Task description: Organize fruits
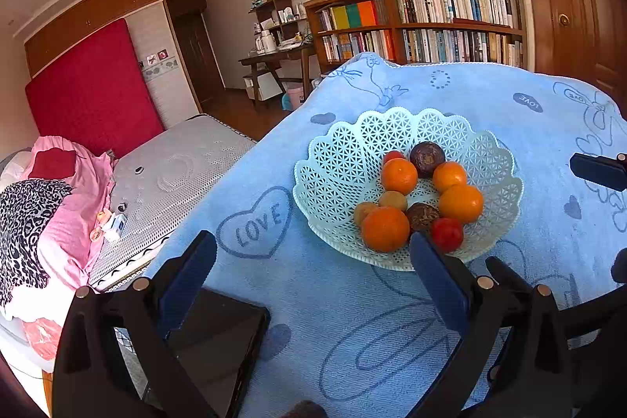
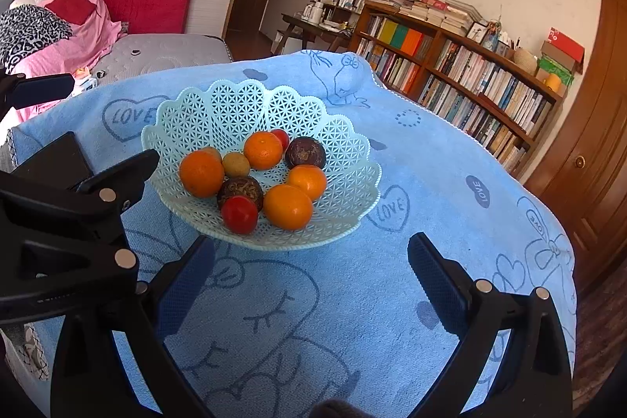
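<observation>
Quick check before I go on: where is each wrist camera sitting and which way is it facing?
Left wrist: sits behind the left tongs, open, facing the fruit basket ahead to its right; right tongs' tip shows at the right edge.
Right wrist: sits behind the right tongs, open, facing the basket ahead; the left tongs show at left.
Shared: basket, blue towel, bookshelf.

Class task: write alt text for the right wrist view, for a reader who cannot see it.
A pale lattice basket holding four oranges, two red fruits and darker round fruits sits on a blue towel. The open right gripper hovers just short of it, empty. The left gripper reaches in from the left beside the basket.
</observation>
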`<move>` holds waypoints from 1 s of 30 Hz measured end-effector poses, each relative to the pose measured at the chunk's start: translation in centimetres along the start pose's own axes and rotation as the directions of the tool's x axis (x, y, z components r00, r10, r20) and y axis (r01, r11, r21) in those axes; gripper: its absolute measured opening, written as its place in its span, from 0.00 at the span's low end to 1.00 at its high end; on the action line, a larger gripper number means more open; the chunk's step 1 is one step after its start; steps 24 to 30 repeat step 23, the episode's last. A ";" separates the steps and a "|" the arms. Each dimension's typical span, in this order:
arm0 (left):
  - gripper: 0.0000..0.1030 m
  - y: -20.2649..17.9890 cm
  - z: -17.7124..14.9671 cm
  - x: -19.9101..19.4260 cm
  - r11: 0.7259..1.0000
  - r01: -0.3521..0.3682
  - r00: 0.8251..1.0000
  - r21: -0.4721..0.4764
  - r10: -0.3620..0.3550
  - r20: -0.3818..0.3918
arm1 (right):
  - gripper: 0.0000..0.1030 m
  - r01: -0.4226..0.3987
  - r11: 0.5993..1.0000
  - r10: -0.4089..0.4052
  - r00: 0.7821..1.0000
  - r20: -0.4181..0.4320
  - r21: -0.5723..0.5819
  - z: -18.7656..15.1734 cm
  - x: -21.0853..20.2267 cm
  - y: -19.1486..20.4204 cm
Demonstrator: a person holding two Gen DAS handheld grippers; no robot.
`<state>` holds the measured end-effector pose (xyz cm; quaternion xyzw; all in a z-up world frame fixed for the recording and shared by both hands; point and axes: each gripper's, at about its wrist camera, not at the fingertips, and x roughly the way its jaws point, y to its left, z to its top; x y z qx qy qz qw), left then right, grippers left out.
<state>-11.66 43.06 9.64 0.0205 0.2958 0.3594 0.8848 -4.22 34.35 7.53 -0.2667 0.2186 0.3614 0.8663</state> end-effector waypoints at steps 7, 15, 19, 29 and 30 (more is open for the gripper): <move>0.97 -0.1 0.0 0.0 1.000 0.001 1.000 -0.001 -0.001 -0.001 | 0.95 0.001 1.000 -0.001 1.000 0.009 0.004 -0.1 -0.1 -0.1; 0.97 -0.5 0.0 -0.1 1.000 0.005 1.000 0.004 -0.005 0.002 | 0.95 0.020 0.999 -0.020 1.000 0.004 0.028 -0.3 -0.2 -1.0; 0.97 -1.0 0.1 -0.6 0.999 0.035 0.999 0.002 -0.035 0.003 | 0.95 -0.010 0.994 0.017 0.998 -0.067 0.109 -1.2 0.4 -3.4; 0.97 -2.8 -0.1 -1.2 0.993 0.116 0.993 0.008 -0.116 -0.013 | 0.95 0.065 0.978 -0.037 0.989 -0.146 0.197 -3.7 0.8 -7.3; 0.97 -2.8 -0.1 -1.2 0.993 0.116 0.993 0.008 -0.116 -0.013 | 0.95 0.065 0.978 -0.037 0.989 -0.146 0.197 -3.7 0.8 -7.3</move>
